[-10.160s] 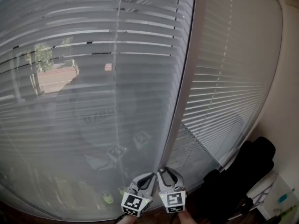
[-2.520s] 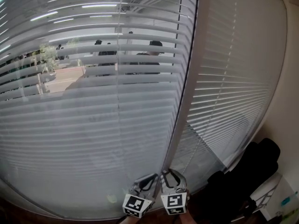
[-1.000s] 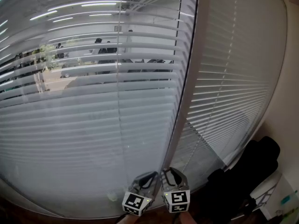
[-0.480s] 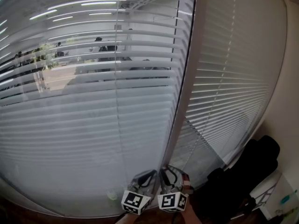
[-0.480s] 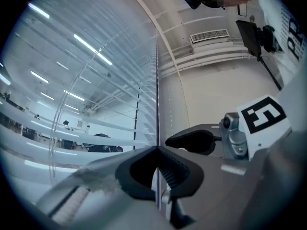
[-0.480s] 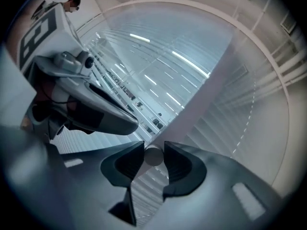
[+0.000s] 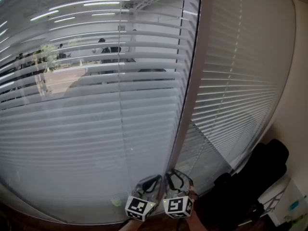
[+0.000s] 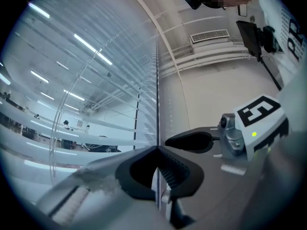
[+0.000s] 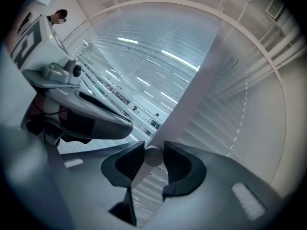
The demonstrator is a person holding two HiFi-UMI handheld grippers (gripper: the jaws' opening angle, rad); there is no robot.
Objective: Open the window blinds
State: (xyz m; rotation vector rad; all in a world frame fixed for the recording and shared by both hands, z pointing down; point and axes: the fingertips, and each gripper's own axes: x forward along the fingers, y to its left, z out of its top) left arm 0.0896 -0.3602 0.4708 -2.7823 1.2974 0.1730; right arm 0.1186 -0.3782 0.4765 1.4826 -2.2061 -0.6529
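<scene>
Two blinds of white horizontal slats across nearly the whole head view. Left blind [image 7: 96, 124] the larger: upper slats tilted partly open, with strips of street, a tree and reflected ceiling lamps in the gaps; lower slats pale and looking almost shut. Right blind [image 7: 240, 81] narrower, slats flat and closed. Between them a pale upright strip [image 7: 191, 90], slanting down toward the bottom centre. At the lower right a bulky black shape [image 7: 252, 182], too dark to tell what.

Low at the bottom centre, just beside each other, left gripper [image 7: 155, 181] and right gripper [image 7: 172, 176], both grey with dark jaws, held about level toward the glass, the right one tilted sideways, judging by the slant of its own view. Left jaws brought together at the tips on the thin pale wand [image 8: 157, 104] hanging at the edge of the left blind. Right jaws further apart, just now drawn in a little, pads pressed from both sides on the wand [image 9: 153, 156], round in section there.

On each gripper a white cube [image 7: 140, 209] with black square markers. Some large dark print at the right edge of the left gripper view, cut off and not readable. Smallest, a green light [image 8: 253, 134] on the right gripper's body.
</scene>
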